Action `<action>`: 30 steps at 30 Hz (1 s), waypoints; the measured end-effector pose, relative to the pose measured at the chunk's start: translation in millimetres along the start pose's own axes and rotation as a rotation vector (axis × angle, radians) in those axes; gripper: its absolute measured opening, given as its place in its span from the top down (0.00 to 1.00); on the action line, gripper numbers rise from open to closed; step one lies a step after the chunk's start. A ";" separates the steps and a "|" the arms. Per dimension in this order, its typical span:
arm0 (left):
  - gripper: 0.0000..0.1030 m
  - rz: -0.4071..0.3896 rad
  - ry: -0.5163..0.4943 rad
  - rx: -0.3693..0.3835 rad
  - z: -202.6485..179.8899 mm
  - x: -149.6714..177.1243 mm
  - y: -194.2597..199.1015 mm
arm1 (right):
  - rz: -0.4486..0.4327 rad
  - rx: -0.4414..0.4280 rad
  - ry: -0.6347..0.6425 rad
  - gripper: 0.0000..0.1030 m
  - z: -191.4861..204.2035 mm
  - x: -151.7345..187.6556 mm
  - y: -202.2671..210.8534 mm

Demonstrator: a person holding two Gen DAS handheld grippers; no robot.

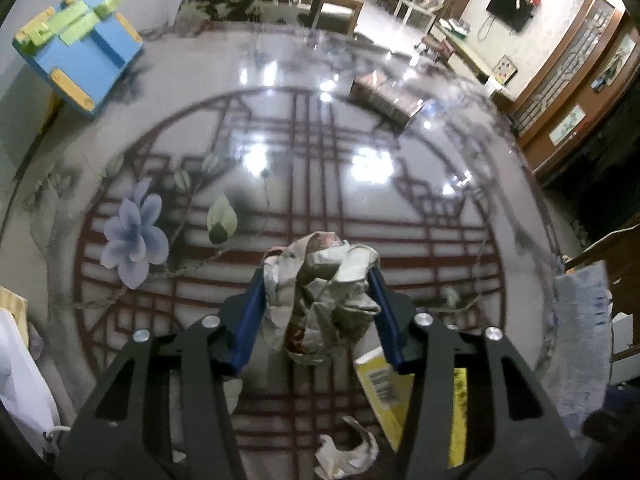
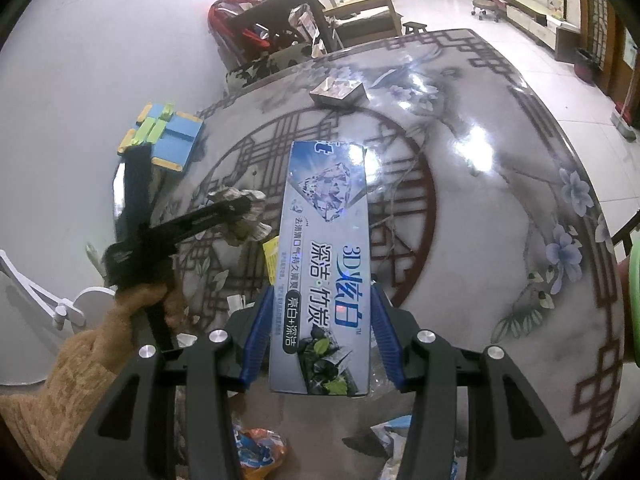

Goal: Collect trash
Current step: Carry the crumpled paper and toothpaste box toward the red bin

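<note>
My left gripper (image 1: 318, 280) is shut on a crumpled paper ball (image 1: 320, 292), held above the round patterned table (image 1: 360, 200). In the right wrist view the left gripper (image 2: 244, 210) shows at the left with the paper ball (image 2: 244, 224) in it. My right gripper (image 2: 322, 300) is shut on a long silver-blue toothpaste box (image 2: 324, 264), held lengthwise above the table (image 2: 500, 200). A yellow box (image 1: 384, 384) and a crumpled white scrap (image 1: 348, 452) lie on the table below the left gripper.
A blue and yellow block (image 1: 80, 52) sits at the table's far left edge. A small brown box (image 1: 384, 94) lies at the far side, also in the right wrist view (image 2: 338, 92). Colourful wrappers (image 2: 260, 452) lie below the right gripper. Chairs stand behind the table.
</note>
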State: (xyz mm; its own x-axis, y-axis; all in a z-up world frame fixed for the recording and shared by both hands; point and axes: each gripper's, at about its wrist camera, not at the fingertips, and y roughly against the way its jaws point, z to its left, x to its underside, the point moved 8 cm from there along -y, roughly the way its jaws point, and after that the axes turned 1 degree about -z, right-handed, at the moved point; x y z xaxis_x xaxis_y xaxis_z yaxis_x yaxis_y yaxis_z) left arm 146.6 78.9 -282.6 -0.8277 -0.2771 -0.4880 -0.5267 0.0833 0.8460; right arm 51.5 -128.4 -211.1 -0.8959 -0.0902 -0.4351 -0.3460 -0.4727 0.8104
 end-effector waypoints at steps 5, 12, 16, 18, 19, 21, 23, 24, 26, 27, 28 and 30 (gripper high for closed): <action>0.53 -0.063 -0.017 0.026 -20.4 -9.7 31.2 | -0.032 -0.005 -0.008 0.55 -2.5 -4.4 8.5; 0.53 -0.118 -0.087 0.106 -71.4 -18.5 68.0 | -0.079 0.006 -0.035 0.55 -14.9 -5.9 27.7; 0.53 -0.142 -0.152 0.146 -105.2 -16.2 84.8 | -0.113 0.016 -0.063 0.55 -24.3 -5.6 41.3; 0.53 -0.151 -0.181 0.162 -119.1 -15.5 91.9 | -0.135 0.023 -0.079 0.55 -30.7 -5.3 51.0; 0.53 -0.152 -0.197 0.173 -127.6 -14.2 95.4 | -0.144 0.027 -0.085 0.55 -33.6 -5.2 54.7; 0.53 -0.158 -0.224 0.188 -142.8 -11.5 101.3 | -0.167 0.037 -0.101 0.55 -40.5 -4.9 64.5; 0.53 -0.165 -0.252 0.201 -155.6 -8.6 106.5 | -0.185 0.043 -0.117 0.55 -48.0 -3.9 73.0; 0.53 -0.167 -0.266 0.208 -162.5 -6.9 108.8 | -0.194 0.047 -0.126 0.55 -52.3 -3.1 77.9; 0.53 -0.173 -0.295 0.219 -176.8 -3.5 112.6 | -0.208 0.054 -0.141 0.55 -59.6 -1.0 85.7; 0.53 -0.175 -0.309 0.224 -184.0 -1.9 114.5 | -0.214 0.056 -0.147 0.55 -63.0 -0.2 88.8; 0.53 -0.177 -0.322 0.231 -191.1 -0.2 116.3 | -0.224 0.061 -0.159 0.55 -68.4 1.7 94.2; 0.52 -0.179 -0.345 0.241 -205.2 3.0 119.2 | -0.237 0.067 -0.175 0.55 -76.8 3.5 101.3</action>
State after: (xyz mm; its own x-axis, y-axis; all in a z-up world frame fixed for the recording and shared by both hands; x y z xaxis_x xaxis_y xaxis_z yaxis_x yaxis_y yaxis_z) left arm 121.1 -108.4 -139.1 -0.7143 0.0246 -0.6994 -0.6633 0.2946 0.6879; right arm 34.7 -243.9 -160.7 -0.8205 0.1706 -0.5455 -0.5633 -0.4035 0.7210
